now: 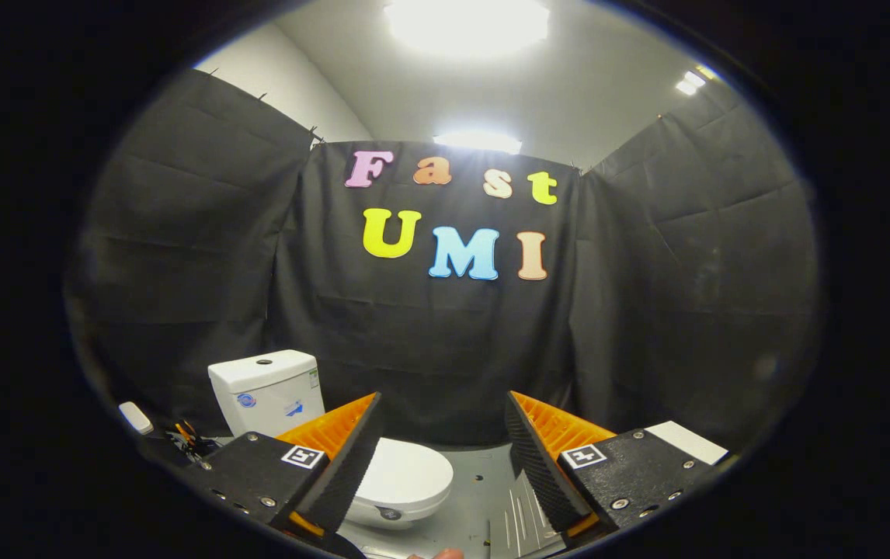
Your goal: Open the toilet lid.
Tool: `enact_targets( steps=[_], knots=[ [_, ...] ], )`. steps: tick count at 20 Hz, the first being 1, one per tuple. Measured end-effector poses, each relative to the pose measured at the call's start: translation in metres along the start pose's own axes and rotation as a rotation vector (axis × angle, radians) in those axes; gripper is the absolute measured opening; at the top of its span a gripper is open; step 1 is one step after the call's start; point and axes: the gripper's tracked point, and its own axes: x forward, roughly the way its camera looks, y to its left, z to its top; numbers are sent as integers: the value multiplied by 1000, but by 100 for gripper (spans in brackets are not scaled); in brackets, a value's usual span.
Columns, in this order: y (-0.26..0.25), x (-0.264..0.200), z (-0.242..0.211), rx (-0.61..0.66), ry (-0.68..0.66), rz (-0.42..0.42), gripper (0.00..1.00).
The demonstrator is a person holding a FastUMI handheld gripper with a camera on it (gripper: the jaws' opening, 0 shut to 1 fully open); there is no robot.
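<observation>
Partly, my left finger (340,458) is hiding rear of toilet lid (406,477). Lid is lying flat, closed, white, on bowl below cistern (266,392). My gripper (443,442) is gaping wide, holding nothing, lid just beyond fingers.

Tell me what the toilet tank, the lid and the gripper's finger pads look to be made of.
Toilet tank: glossy white, likely ceramic.
Lid, shut: smooth white, probably plastic, soft sheen.
Gripper, open, nothing between its fingers: pads are black, finely ribbed, perhaps rubber, on orange ridged plastic.
</observation>
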Motion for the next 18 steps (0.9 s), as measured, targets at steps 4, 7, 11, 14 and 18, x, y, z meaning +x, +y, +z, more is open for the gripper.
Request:
enact_targets(
  steps=[4, 7, 11, 14, 18],
  knots=[
    [7, 11, -9, 5, -11, -2, 95],
    [16, 20, -20, 30, -26, 17, 95],
    [34, 32, -47, 44, -18, 71, 95],
    [44, 42, -75, 21, 31, 74, 95],
    [50, 56, -105, 48, 96, 35, 95]
  ],
)
